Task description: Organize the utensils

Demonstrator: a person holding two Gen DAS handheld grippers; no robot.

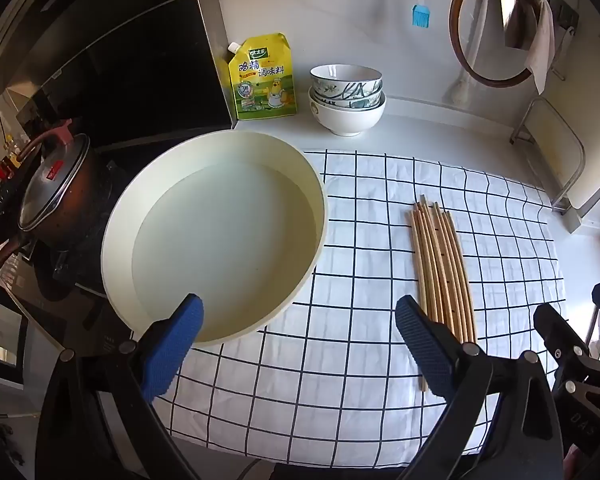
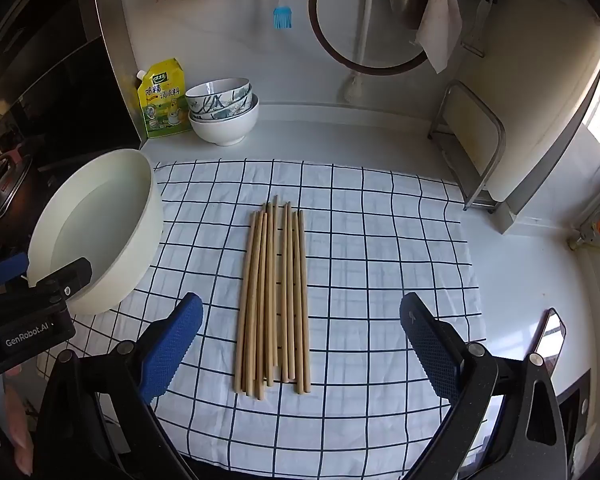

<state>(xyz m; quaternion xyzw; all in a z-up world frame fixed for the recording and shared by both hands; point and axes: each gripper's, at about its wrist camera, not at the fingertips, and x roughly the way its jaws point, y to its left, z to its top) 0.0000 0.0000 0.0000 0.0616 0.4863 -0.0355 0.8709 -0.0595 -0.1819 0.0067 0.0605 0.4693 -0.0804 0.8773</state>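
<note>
A checked cloth is spread over the white counter and serves as the landmark. At its left edge a cream basin is seen, apparently empty. At its centre the chopsticks are laid in a loose bundle. Both the right gripper and the left gripper are held wide open, gripping nothing. The bundle would best be straddled mid-length and closed on squarely, so no stick rolls free. Behind the cloth, stacked bowls are set against the wall.

counter | on it: checked cloth, bowl stack, seasoning pouch (by wall), basin
</note>
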